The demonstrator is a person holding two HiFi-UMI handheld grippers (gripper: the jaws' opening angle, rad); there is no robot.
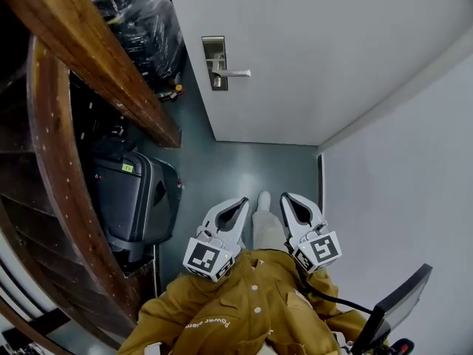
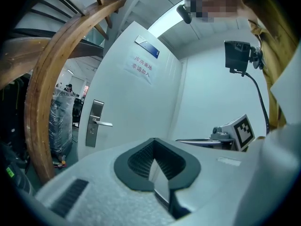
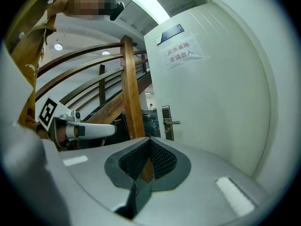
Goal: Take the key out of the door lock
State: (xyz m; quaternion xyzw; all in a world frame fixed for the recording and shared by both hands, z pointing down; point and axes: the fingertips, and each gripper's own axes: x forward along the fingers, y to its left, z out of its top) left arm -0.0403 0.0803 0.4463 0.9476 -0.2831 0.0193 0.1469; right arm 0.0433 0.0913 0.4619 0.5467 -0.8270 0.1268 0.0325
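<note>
**Operator:** How are the tongs standing?

**Checker:** The left gripper (image 2: 155, 166) is showing its jaws fully closed, pad against pad, and is holding nothing. The right gripper (image 3: 148, 166) is showing the same: jaws fully closed, nothing between them. In the head view both are hanging side by side, close in front of the person's mustard jacket (image 1: 244, 309), tips pointing toward the door (image 1: 310, 50).

**Operator:** Where is the task item lying?

**Checker:** The lock plate (image 1: 214, 63) is sitting on the door's left side, well apart from both grippers. Its lever handle (image 1: 235, 72) is projecting to the right. The keyhole area is lying just below the lever, and the key itself is appearing too small to make out in any view.

**Operator:** What is surrounding the door?

**Checker:** A paper notice (image 2: 141, 66) is hanging on the upper door face. A curved wooden stair rail (image 1: 96, 58) is running along the left. A dark suitcase (image 1: 133, 198) is standing beneath it on the grey floor (image 1: 244, 165), and a plastic-wrapped bundle (image 1: 140, 13) is standing near the lock side of the door. A white wall (image 1: 414, 183) is closing off the right.
</note>
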